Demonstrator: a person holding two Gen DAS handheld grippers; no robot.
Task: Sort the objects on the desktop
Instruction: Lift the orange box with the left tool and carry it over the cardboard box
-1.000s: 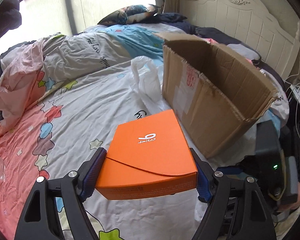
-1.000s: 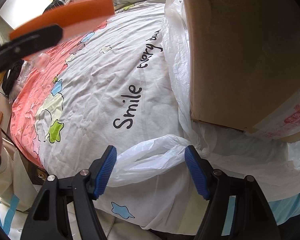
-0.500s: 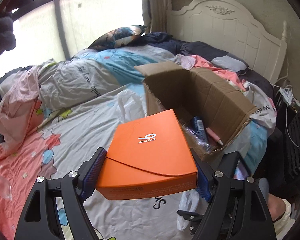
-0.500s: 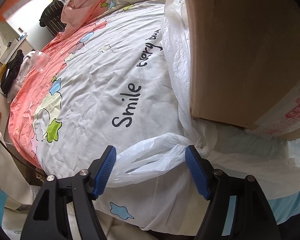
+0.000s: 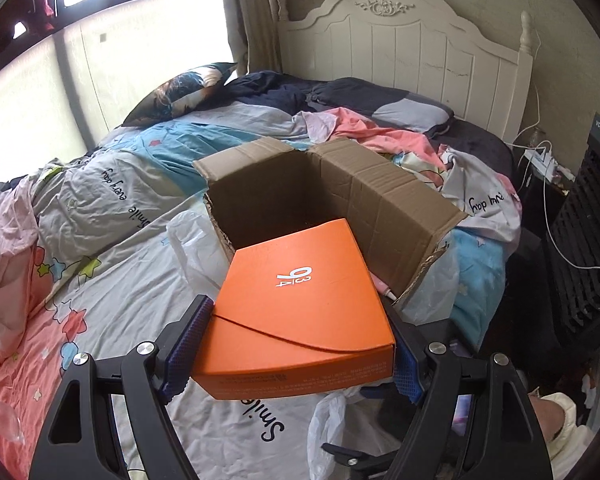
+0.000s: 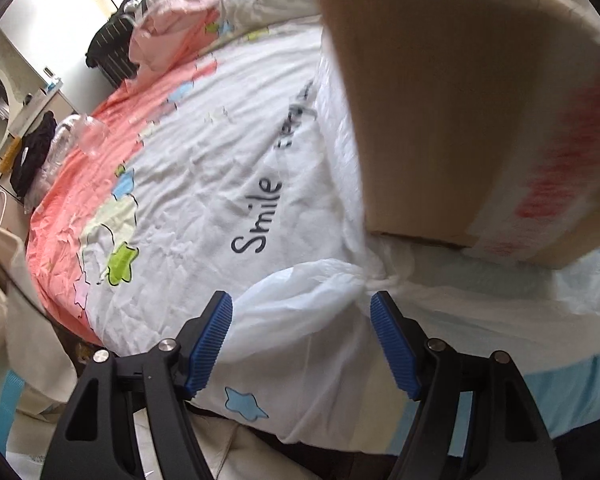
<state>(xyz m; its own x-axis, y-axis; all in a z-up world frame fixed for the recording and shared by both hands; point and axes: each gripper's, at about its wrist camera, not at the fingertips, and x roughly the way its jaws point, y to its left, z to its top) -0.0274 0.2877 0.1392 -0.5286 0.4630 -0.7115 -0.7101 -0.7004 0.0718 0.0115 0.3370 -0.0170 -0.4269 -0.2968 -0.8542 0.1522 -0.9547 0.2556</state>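
My left gripper (image 5: 296, 344) is shut on a flat orange box (image 5: 300, 308) marked "934" and holds it in the air, its far edge over the near rim of an open cardboard box (image 5: 380, 196) on the bed. A pink pen (image 5: 384, 285) shows inside the carton by the orange box. My right gripper (image 6: 302, 344) is open and low at the bed's edge, with a white plastic bag handle (image 6: 308, 292) lying between its blue pads. The carton's outer wall (image 6: 460, 100) is close on the right in that view.
The bed carries a white and pink "Smile" quilt (image 5: 120, 280), rumpled covers and a pillow (image 5: 180, 88). A white headboard (image 5: 400, 44) stands behind. Clear plastic cups (image 6: 88, 136) lie at the quilt's far left. A dark heater (image 5: 588, 240) and cables are on the right.
My left gripper has risen with the orange box and moved toward the carton, whose inside now shows. The right gripper has shifted slightly, staying open around the bag handle.
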